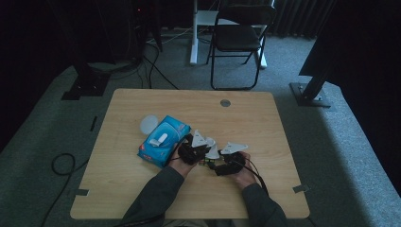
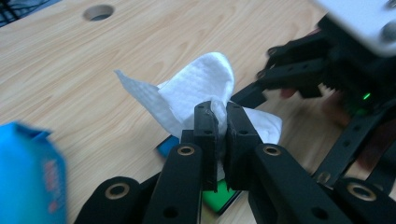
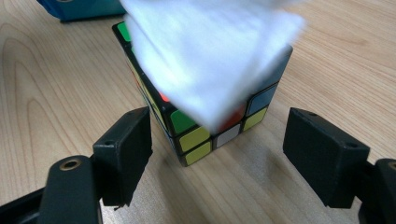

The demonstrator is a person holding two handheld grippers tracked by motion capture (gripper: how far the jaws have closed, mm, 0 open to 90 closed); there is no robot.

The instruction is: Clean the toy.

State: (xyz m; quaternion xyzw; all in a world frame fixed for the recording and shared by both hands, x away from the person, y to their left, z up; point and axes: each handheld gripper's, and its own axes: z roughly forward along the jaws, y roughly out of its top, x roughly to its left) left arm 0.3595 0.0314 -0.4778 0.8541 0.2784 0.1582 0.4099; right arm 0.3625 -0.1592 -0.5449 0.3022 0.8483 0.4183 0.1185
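Observation:
A white tissue (image 2: 196, 84) is pinched between the black jaws of my left gripper (image 2: 219, 112), which is shut on it. The tissue (image 3: 205, 51) hangs over the top of a black-edged colour cube (image 3: 196, 135) standing on the wooden table. My right gripper (image 3: 229, 144) is open, one jaw on each side of the cube's near corner and neither pad touching it. In the high view the left gripper (image 1: 196, 144) and right gripper (image 1: 227, 158) meet near the table's middle, with the tissue (image 1: 213, 150) between them and the cube hidden under them.
A blue wipes pack (image 1: 163, 139) lies just left of the left gripper, with a white round lid (image 1: 149, 124) behind it. The table (image 1: 236, 118) has a cable hole (image 1: 225, 102) at its far edge. A folding chair (image 1: 239, 38) stands beyond on the carpet.

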